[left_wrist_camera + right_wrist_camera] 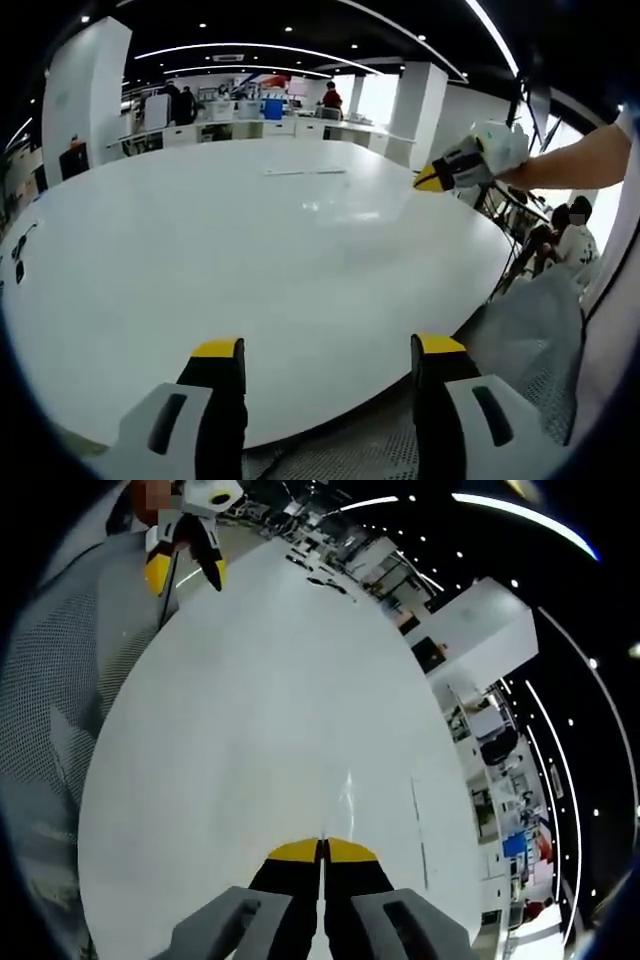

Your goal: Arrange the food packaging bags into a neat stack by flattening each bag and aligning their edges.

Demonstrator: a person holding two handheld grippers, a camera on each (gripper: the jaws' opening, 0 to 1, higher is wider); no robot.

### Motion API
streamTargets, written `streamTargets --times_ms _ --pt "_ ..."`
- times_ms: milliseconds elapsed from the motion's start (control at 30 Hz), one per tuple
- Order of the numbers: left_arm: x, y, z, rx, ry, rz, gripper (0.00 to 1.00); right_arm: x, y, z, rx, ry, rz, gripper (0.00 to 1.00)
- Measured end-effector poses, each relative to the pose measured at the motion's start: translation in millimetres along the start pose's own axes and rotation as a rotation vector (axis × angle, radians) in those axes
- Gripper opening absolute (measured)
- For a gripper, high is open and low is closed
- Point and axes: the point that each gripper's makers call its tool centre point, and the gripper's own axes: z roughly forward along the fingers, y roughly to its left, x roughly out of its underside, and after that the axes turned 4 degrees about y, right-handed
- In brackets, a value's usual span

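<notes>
Grippers over bare white table (pixel 250 260).
My left gripper (pixel 328 350) spread, right gripper (pixel 322 852) pressed together; bags likely light, slippery—pinch edges.

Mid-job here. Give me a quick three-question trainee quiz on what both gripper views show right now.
1. True or false: the left gripper has its jaws closed together.
2. Multiple choice: the right gripper is A) shut on nothing, B) shut on a bag, C) wide open.
3. Short answer: what lies on the large white oval table directly ahead of the left gripper's jaws?

Key:
1. False; its jaws stand apart.
2. A; the yellow-tipped jaws meet with nothing between them.
3. Bare tabletop; no food packaging bag is seen there. A few thin items lie near the far edge, too small to identify.
</notes>
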Motion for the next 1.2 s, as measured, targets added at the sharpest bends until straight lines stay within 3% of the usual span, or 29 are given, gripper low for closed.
streamTargets --times_ms 733,1200 --pt "-11.5 -2.4 -2 0.074 -0.030 0.052 0.65 -39.3 -20 -50 0.022 -0.084 -0.053 0.00" --pt "-40.3 -11.2 -9 0.126 -0.072 0.106 0.54 -62.5 -39 -82 0.072 -0.134 -0.081 0.00"
